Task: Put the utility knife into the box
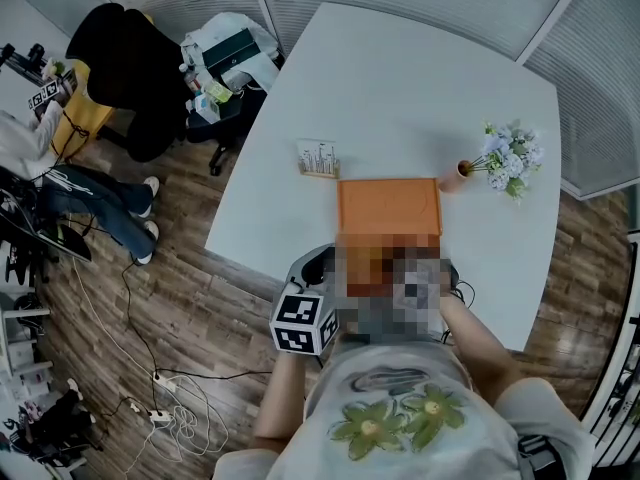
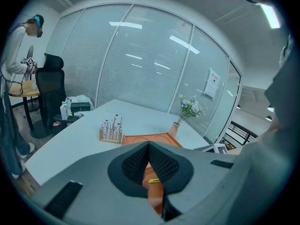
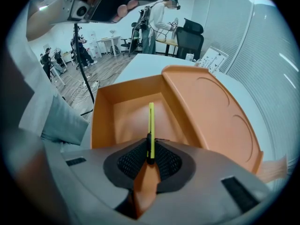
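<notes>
In the right gripper view my right gripper is shut on a thin yellow utility knife. The knife stands on edge and points forward over the inside of the open orange box, just above its floor. The box's lid lies folded open to the right. In the head view the orange box sits on the white table right in front of me. My left gripper has its pads together with nothing between them; its marker cube shows at the table's near edge.
A small wooden rack of upright pieces stands just left of the box. A vase of pale flowers stands at its right. Off the table's left are a black office chair, bags, floor cables and a person.
</notes>
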The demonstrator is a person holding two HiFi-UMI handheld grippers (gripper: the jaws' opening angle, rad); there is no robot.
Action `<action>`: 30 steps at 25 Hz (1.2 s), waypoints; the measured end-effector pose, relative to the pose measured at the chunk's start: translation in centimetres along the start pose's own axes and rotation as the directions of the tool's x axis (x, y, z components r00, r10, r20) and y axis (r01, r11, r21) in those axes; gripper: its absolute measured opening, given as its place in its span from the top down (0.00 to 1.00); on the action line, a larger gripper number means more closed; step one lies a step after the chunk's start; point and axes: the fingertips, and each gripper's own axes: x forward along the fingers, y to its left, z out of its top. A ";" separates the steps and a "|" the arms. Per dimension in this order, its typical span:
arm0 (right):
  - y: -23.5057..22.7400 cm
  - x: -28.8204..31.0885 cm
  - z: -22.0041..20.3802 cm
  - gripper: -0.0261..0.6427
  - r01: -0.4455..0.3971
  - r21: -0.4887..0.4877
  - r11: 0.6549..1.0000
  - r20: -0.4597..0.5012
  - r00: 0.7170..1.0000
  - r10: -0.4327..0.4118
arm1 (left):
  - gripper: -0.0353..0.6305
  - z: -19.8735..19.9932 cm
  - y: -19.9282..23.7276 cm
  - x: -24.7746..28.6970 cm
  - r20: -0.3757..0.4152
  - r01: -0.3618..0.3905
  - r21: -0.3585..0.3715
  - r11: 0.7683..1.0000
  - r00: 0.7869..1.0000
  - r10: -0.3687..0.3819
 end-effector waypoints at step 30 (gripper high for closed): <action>0.4 0.3 -0.1 0.86 0.008 -0.010 1.000 -0.029 1.000 -0.008 | 0.95 -0.3 -0.2 -0.6 -0.004 0.009 0.002 1.000 1.000 -0.009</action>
